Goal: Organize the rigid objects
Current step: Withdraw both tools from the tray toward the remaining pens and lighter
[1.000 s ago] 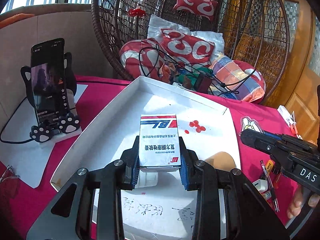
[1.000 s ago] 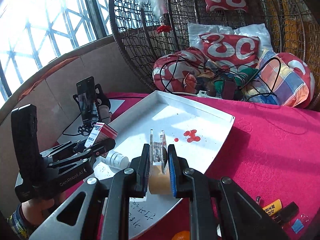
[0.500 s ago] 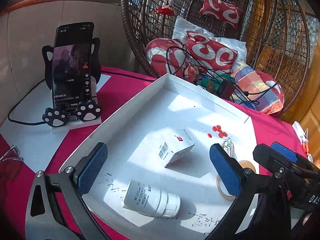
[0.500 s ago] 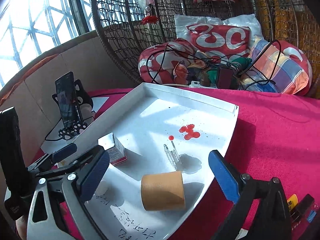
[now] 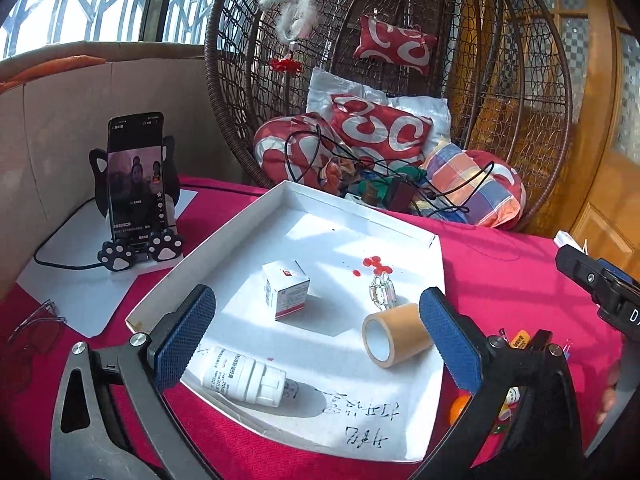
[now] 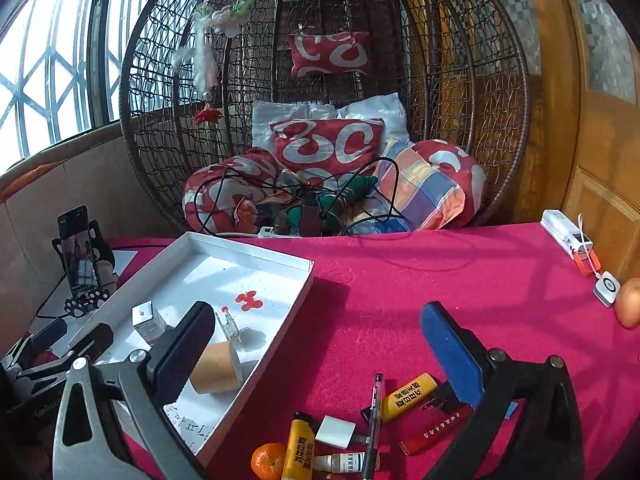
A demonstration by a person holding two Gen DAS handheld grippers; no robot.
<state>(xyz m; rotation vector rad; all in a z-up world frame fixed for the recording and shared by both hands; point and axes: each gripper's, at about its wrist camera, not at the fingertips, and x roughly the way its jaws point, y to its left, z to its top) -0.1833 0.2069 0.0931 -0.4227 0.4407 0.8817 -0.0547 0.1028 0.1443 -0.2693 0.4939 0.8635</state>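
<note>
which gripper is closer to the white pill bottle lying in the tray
Left. The left gripper hangs open just above the white pill bottle, which lies by its left finger. The right gripper, also open, sits off past the white tray edge, over the red cloth.

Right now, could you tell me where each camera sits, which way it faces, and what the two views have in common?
Left wrist: rides the open left gripper, looking down over the white tray; a hand shows at the right edge.
Right wrist: rides the open right gripper, facing the red cloth and its pen; no body shows.
Shared: the tray, tape roll, small box, phone, wicker chair.
</note>
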